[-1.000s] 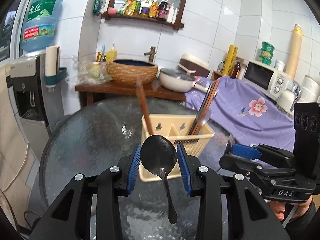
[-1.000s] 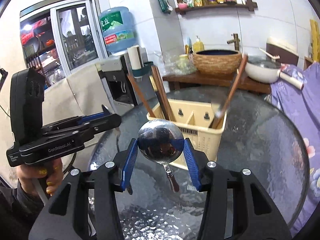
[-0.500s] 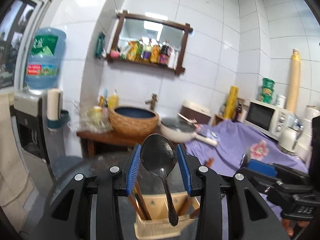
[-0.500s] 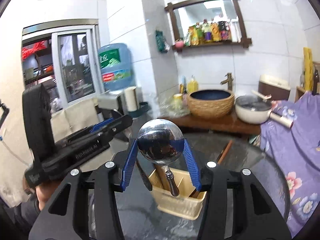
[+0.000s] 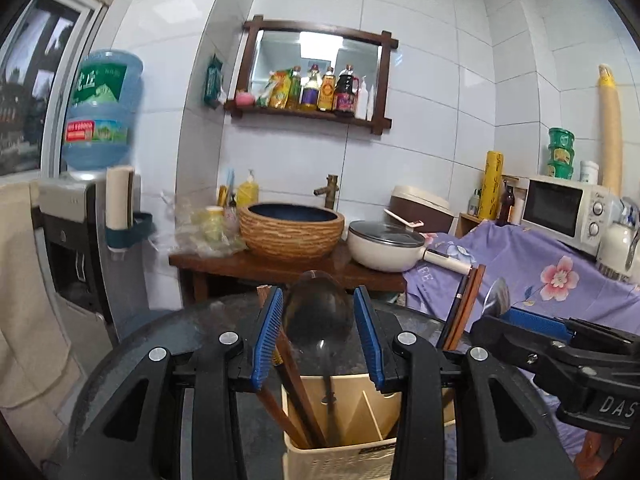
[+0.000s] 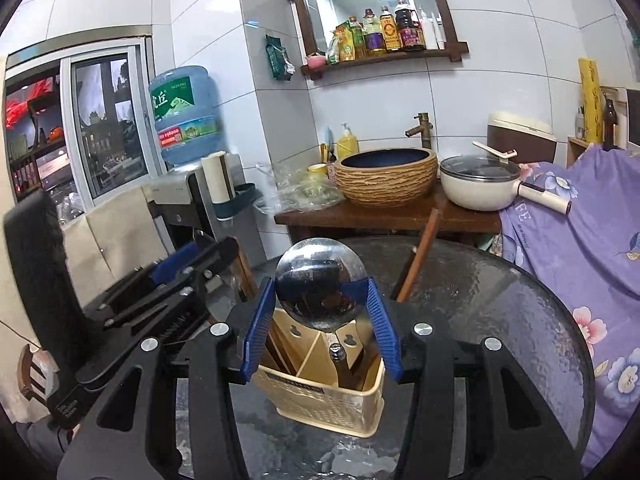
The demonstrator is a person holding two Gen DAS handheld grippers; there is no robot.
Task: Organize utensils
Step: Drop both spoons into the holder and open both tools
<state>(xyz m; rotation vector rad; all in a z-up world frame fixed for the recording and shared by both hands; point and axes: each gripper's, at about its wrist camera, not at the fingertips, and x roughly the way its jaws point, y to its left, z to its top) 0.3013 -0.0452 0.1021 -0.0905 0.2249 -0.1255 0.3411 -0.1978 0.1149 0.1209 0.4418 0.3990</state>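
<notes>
Left tool (image 5: pixel 316 336) grips a dark-bowled spoon (image 5: pixel 318 314) by the bowl, blue pads (image 5: pixel 267 340) pressed to either side, bowl uppermost, handle hanging straight down into the left compartment of a cream plastic caddy (image 5: pixel 344 456). Handle tip sits inside the caddy beside several brown wooden chopsticks (image 5: pixel 294 384) that lean against the left wall; whether the tip touches the bottom cannot be told. Right tool (image 6: pixel 322 322) clamps a shiny round ladle-type spoon (image 6: pixel 322 290) the same way, bowl up and mirror-bright, its short handle pointing down over the caddy's (image 6: pixel 320 400) right compartment, just right of the slanted centre divider. Handle end appears at about rim level; contact with the caddy is not clear. One more brown chopstick (image 6: pixel 418 260) leans out of the caddy's far right corner. Caddy stands on a round, textured-glass tabletop (image 6: pixel 500 320), near its front edge. Left-wrist view also shows the right tool (image 5: pixel 560 344) off to the right, with the shiny spoon's bowl (image 5: pixel 496 296) edge-on above it. Behind the tabletop: a wooden stand with a woven-look basin (image 5: pixel 292 228), a cream lidded pan (image 5: pixel 386 250), a water dispenser (image 5: pixel 76 240) to the left, purple flowered cloth (image 5: pixel 540 272) to the right.
</notes>
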